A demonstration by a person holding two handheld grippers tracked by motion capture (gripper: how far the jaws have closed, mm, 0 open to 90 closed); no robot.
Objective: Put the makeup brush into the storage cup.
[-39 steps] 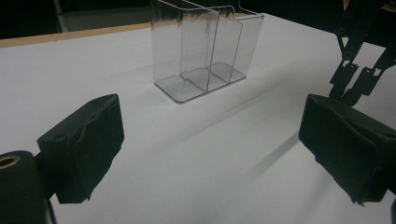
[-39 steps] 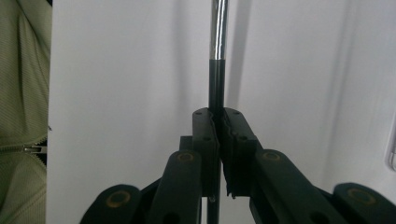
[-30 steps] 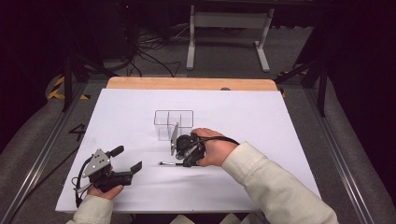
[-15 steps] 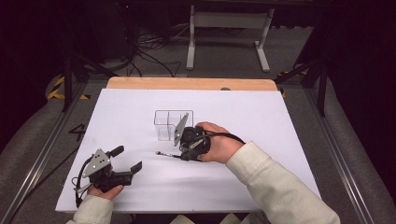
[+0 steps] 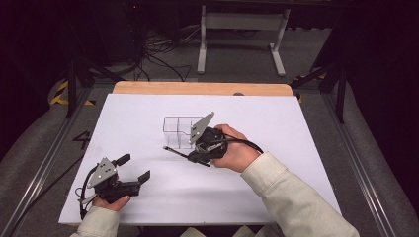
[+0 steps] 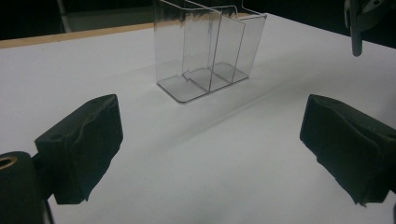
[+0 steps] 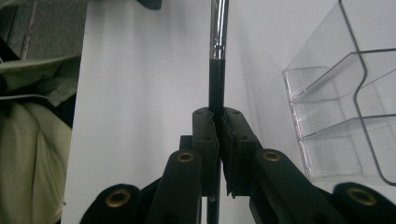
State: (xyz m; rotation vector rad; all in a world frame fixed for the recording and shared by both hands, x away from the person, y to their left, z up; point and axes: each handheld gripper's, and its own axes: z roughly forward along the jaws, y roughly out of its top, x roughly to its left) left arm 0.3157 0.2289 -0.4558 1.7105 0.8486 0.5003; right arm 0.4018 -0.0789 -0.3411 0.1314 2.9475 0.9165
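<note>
White bench (image 5: pixel 296 148): keep right gripper (image 7: pixel 218 122) clamped on pen (image 7: pixel 218 37), tip toward clear organizer (image 5: pixel 179 131); left gripper (image 5: pixel 133 168) agape, idle.

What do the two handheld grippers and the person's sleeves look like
Both the left gripper and the right gripper are black, with blocky matte jaw pads, brass-coloured pivot screws, a grey three-cornered plate on top and a thin black cable trailing back. The person's sleeves are pale cream-green fabric.
</note>
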